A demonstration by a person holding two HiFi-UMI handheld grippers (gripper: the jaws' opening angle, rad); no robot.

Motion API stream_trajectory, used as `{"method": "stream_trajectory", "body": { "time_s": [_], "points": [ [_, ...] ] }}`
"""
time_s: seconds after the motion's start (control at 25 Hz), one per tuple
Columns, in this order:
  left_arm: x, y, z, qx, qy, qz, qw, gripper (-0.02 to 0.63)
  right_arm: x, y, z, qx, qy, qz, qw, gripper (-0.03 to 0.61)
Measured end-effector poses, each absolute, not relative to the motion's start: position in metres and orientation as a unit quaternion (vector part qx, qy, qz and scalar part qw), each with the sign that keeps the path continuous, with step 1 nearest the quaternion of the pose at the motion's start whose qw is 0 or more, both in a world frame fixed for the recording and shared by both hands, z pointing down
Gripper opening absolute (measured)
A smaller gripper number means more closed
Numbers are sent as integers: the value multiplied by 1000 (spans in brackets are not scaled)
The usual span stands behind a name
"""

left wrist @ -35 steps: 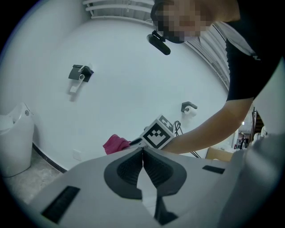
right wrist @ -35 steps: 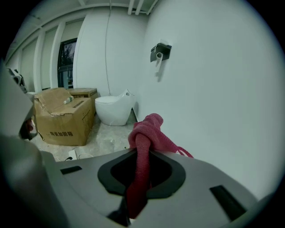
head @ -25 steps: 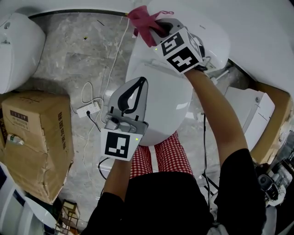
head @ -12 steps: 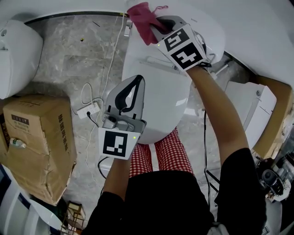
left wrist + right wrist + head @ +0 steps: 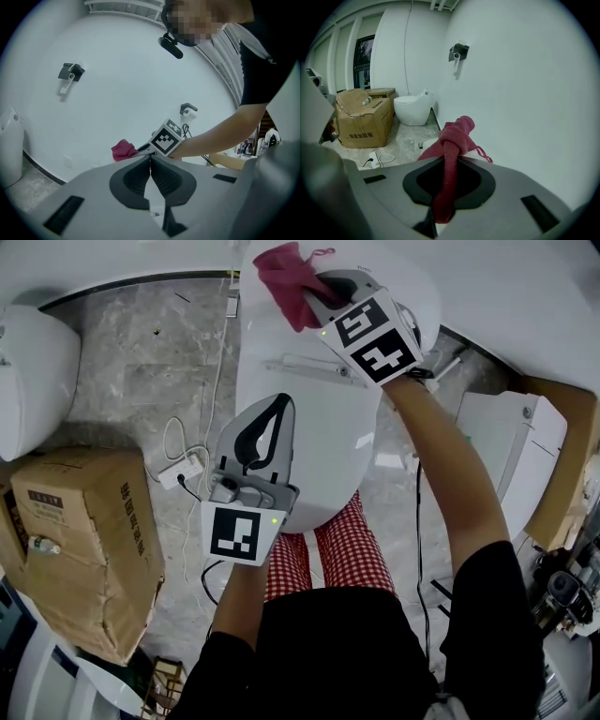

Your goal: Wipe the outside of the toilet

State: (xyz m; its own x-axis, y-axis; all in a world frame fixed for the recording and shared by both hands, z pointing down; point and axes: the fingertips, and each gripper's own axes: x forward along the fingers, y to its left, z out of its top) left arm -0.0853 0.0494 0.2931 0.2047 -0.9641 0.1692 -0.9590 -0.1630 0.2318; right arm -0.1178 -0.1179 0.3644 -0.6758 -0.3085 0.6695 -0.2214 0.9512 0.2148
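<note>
A white toilet [image 5: 323,427] stands below me, its lid down and its back end against the wall. My right gripper [image 5: 309,292] is shut on a crimson cloth [image 5: 286,279], held at the toilet's rear top near the wall. In the right gripper view the cloth [image 5: 452,140] bunches out past the jaws. My left gripper [image 5: 281,404] hovers over the lid's left side, jaws shut with nothing between them. From the left gripper view I see the cloth [image 5: 123,149] and the right gripper's marker cube [image 5: 166,138] ahead.
A cardboard box [image 5: 80,540] sits on the marble floor at the left, beside a power strip and white cable [image 5: 183,465]. Another white toilet [image 5: 28,362] stands far left. More white fixtures [image 5: 511,465] and cardboard crowd the right side.
The right gripper has carried the cloth slightly left along the toilet's rear top. The head view has shifted, so the toilet sits further left. The left gripper has barely moved.
</note>
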Motion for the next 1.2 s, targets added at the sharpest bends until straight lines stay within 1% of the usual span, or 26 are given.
{"method": "stream_trajectory", "body": {
  "time_s": [0.52,1.2],
  "points": [
    [-41,32,288,789,-599,3,138,11,-51,-139,358,194,-912,-24,361,55],
    [12,11,287,809,-572,9,137,11,43,-162,365,246,-896,-8,369,55]
  ]
}}
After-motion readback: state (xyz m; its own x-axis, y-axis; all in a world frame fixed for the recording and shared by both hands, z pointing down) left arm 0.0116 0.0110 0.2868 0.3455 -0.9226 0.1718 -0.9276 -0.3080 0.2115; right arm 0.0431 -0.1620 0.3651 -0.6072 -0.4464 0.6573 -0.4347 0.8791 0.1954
